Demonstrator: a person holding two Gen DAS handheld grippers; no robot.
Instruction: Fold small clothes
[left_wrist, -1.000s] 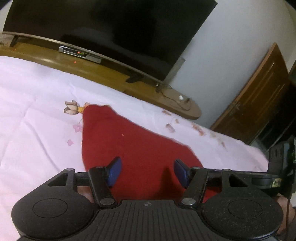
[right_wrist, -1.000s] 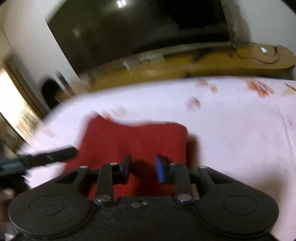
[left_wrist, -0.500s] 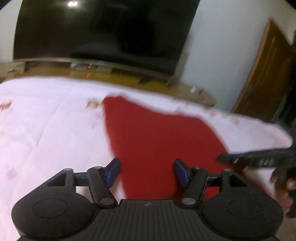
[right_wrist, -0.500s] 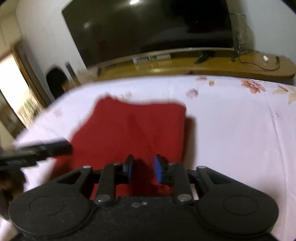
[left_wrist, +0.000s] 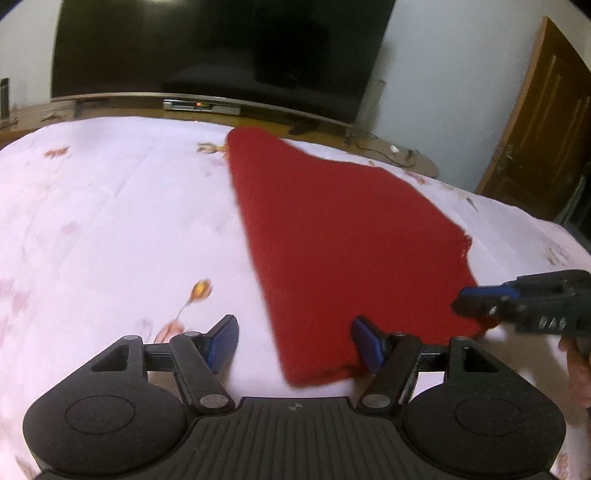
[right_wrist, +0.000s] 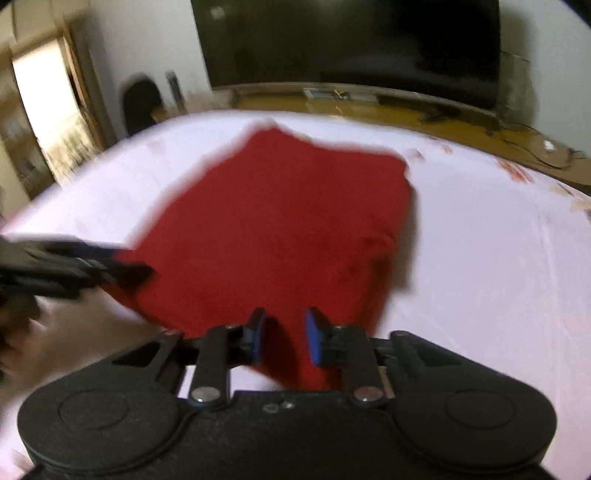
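Note:
A red folded garment (left_wrist: 343, 236) lies flat on the pink floral bed sheet (left_wrist: 110, 221). My left gripper (left_wrist: 293, 341) is open, its jaws wide apart at the garment's near left corner. In the left wrist view my right gripper (left_wrist: 480, 301) shows from the side at the garment's near right corner. In the right wrist view the garment (right_wrist: 280, 229) fills the middle and my right gripper (right_wrist: 284, 336) has its jaws partly open over the near edge, with red cloth between them. My left gripper (right_wrist: 122, 262) shows blurred at the left.
A large dark television (left_wrist: 221, 48) stands on a long wooden cabinet (left_wrist: 388, 147) behind the bed. A brown wooden door (left_wrist: 539, 125) is at the right. A bright doorway (right_wrist: 48, 110) and a dark chair (right_wrist: 140, 103) are at the left.
Both grippers have drawn back toward the garment's near edge and swung apart to its two near corners. The left jaws stayed wide open. The right jaws stayed narrowly open.

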